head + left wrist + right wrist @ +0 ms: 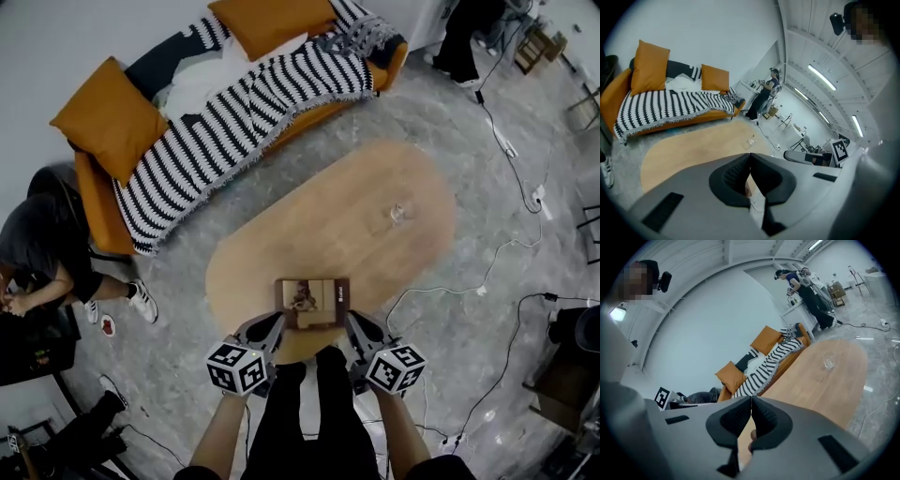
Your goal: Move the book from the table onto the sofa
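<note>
The book (pixel 312 302), dark-edged with a picture on its cover, lies flat at the near end of the oval wooden table (pixel 375 216). My left gripper (pixel 276 322) sits just off the book's left side, and my right gripper (pixel 352 322) just off its right side. Both are shut, with nothing between the jaws. In the left gripper view the jaw tips of the left gripper (pixel 749 154) meet, and a pale bit of the book shows below them. The right gripper (pixel 751 398) also has its tips together. The orange sofa (pixel 98 202) stands beyond the table's far left.
A striped blanket (pixel 234 112) and orange cushions (pixel 108 117) cover the sofa. A small clear glass item (pixel 397 214) rests on the table. One person sits at the left (pixel 37 234), and another stands at the far right (pixel 469 37). Cables (pixel 497 272) trail over the floor.
</note>
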`<action>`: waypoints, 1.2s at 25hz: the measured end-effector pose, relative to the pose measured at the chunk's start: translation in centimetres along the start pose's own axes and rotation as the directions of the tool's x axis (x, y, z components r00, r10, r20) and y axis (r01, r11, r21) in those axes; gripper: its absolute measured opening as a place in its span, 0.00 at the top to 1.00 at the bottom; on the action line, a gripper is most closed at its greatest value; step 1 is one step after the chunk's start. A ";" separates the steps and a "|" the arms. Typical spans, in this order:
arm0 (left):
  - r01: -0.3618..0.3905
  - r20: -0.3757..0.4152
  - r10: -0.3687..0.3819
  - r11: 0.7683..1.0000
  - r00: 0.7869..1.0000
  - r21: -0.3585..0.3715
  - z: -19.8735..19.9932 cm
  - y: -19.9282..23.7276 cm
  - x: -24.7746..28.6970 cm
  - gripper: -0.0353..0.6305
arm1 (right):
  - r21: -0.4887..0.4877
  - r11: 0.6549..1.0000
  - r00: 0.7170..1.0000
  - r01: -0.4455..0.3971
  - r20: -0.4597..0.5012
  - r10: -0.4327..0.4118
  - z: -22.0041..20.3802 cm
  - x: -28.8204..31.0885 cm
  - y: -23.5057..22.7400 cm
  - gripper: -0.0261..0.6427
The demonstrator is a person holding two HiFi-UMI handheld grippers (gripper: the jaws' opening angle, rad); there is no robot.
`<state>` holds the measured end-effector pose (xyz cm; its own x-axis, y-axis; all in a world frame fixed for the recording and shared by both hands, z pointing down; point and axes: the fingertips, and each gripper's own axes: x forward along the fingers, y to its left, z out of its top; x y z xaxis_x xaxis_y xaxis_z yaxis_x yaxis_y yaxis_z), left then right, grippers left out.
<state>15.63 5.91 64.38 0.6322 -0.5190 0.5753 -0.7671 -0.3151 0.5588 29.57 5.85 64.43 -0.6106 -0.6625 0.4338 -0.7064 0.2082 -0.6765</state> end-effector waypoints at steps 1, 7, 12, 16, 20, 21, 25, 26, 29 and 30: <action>-0.003 -0.003 0.003 1.000 1.000 -0.005 -0.3 0.4 0.3 0.92 | 0.005 1.000 1.000 0.003 -0.005 -0.003 -0.4 0.2 -0.6 0.92; -0.013 -0.034 0.012 1.000 0.999 -0.022 -2.0 2.4 2.0 0.92 | 0.018 1.000 1.000 0.009 -0.027 -0.009 -1.7 1.6 -2.6 0.92; -0.011 -0.046 0.010 1.000 0.999 -0.025 -3.7 3.8 3.3 0.93 | -0.004 1.000 0.998 0.014 -0.061 -0.014 -3.5 2.6 -4.2 0.92; -0.017 -0.061 0.016 1.000 0.998 -0.020 -5.3 5.5 4.5 0.92 | -0.009 0.999 0.995 0.031 -0.091 -0.032 -5.1 3.8 -6.2 0.92; -0.032 -0.088 0.028 0.999 0.996 -0.037 -7.2 7.8 6.1 0.92 | -0.001 0.999 0.990 0.052 -0.132 -0.051 -7.0 5.2 -8.8 0.92; -0.036 -0.095 0.032 0.999 0.995 -0.040 -7.8 8.4 6.6 0.92 | 0.002 0.999 0.988 0.054 -0.143 -0.053 -7.5 5.5 -9.4 0.92; -0.065 -0.129 0.058 0.997 0.990 -0.048 -10.0 10.9 8.3 0.92 | 0.018 0.998 0.980 0.066 -0.188 -0.062 -9.4 6.5 -12.1 0.92; -0.071 -0.139 0.063 0.996 0.988 -0.052 -10.6 11.5 8.7 0.89 | 0.022 0.997 0.978 0.070 -0.198 -0.064 -9.9 6.7 -12.8 0.92; -0.085 -0.170 0.073 0.994 0.983 -0.062 -12.2 13.5 9.7 0.83 | 0.039 0.996 0.972 0.079 -0.224 -0.068 -11.3 7.3 -14.6 0.90; -0.088 -0.181 0.075 0.994 0.981 -0.063 -12.7 14.1 10.0 0.82 | 0.045 0.995 0.970 0.084 -0.232 -0.071 -11.7 7.5 -15.3 0.89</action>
<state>12.51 6.35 85.65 0.5818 -0.3887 0.7144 -0.8114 -0.2172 0.5426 31.63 6.16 84.98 -0.6251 -0.4902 0.6074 -0.7385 0.1196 -0.6635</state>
